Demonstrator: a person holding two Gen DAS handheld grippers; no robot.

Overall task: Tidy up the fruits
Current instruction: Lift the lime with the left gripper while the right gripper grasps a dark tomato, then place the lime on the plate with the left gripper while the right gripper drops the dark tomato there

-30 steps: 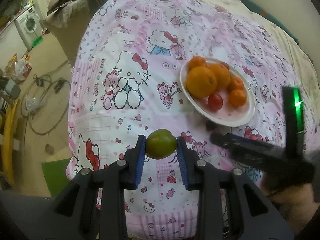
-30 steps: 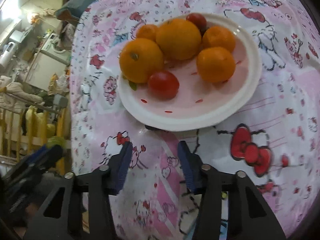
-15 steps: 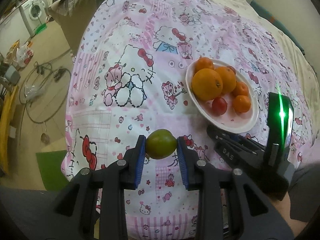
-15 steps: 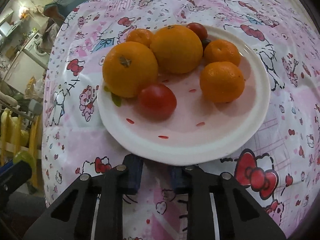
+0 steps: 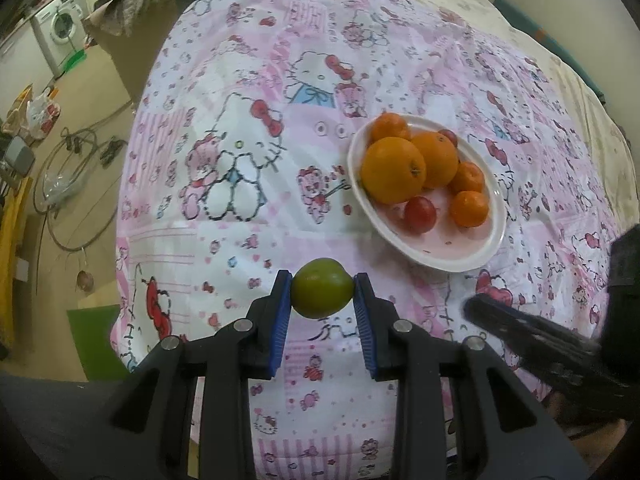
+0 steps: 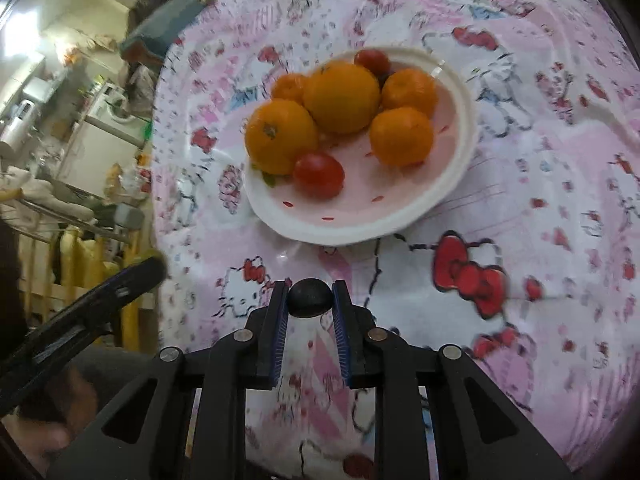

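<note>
The left gripper (image 5: 322,295) pinches a green fruit (image 5: 322,294); the right gripper (image 6: 310,297) clamps a small dark fruit (image 6: 310,297), perhaps a plum. Carry both level to the plate (image 6: 436,200), releasing low.

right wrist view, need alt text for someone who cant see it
The right tongs grip a small dark round fruit above a pink cartoon-cat cloth. Just beyond sits a white plate holding five oranges and two red tomatoes. The left tongs show blurred at the left edge.
</note>
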